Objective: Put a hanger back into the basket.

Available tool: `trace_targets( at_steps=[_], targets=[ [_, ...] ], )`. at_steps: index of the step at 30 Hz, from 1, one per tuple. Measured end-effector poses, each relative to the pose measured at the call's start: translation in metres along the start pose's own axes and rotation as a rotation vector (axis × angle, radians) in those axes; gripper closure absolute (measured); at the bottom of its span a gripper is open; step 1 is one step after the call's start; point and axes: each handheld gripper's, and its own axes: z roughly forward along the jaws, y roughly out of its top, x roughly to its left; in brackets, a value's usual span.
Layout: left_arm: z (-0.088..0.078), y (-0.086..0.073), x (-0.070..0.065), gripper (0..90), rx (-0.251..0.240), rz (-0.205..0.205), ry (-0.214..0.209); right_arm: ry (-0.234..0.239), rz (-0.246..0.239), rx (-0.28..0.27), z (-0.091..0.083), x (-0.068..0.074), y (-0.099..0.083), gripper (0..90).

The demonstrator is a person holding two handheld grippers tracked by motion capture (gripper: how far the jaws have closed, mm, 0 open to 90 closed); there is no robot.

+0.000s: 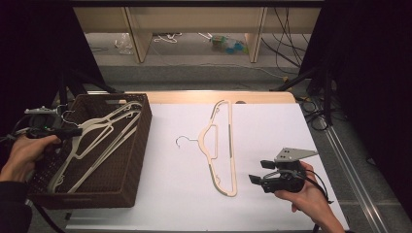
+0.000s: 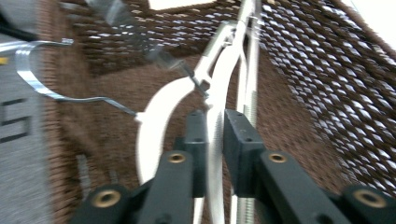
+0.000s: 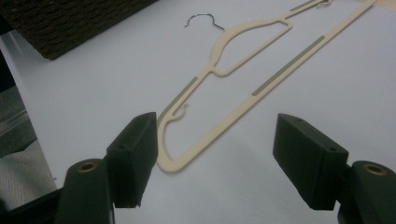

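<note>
Looks like we're loading hangers into the wicker basket (image 1: 131, 160). Left gripper (image 1: 73, 132) is over the basket's left side with a cream hanger (image 2: 212, 140) running between its pads; the jaws sit close together with a thin gap on either side of the arm, so we read them as just off it, not clamping. Its hanger leans across the basket interior alongside at least one other hanger (image 1: 104, 145), hooks (image 2: 37, 74) up toward the basket's far-left corner

Right gripper (image 1: 257, 172) is parked low over the white table (image 1: 272, 126), jaws wide apart, nothing between them. The hanger on the table (image 1: 221, 145) lies flat just in front of it, hook pointing toward the basket, near corner of the frame closest to the left pad in the right gripper view

For the step in hand:
- let go fully before we pull the left gripper out, otherwise the pads could drag the arm back up
- back out along the hanger's arm, not across it, so we don't snag the other frame or the wire hooks
- keep clear of the basket wall on exit
- for the next pick, we'd take the flat hanger at the near corner or lower bar, pads straddling the bar squarely, since it lies flush on the table and could slide
</note>
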Motion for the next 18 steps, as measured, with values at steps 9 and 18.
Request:
trace_targets(
  at_steps=[9,18],
  targets=[
    [-0.027,-0.002,-0.009,68.1,-0.114,-0.026,0.064,-0.003,-0.005,-0.004,0.000,0.000,0.000,31.7],
    [-0.062,-0.014,-0.057,53.0,-0.254,0.033,0.034,0.000,-0.005,0.001,0.003,0.001,0.000,31.7]
  ],
)
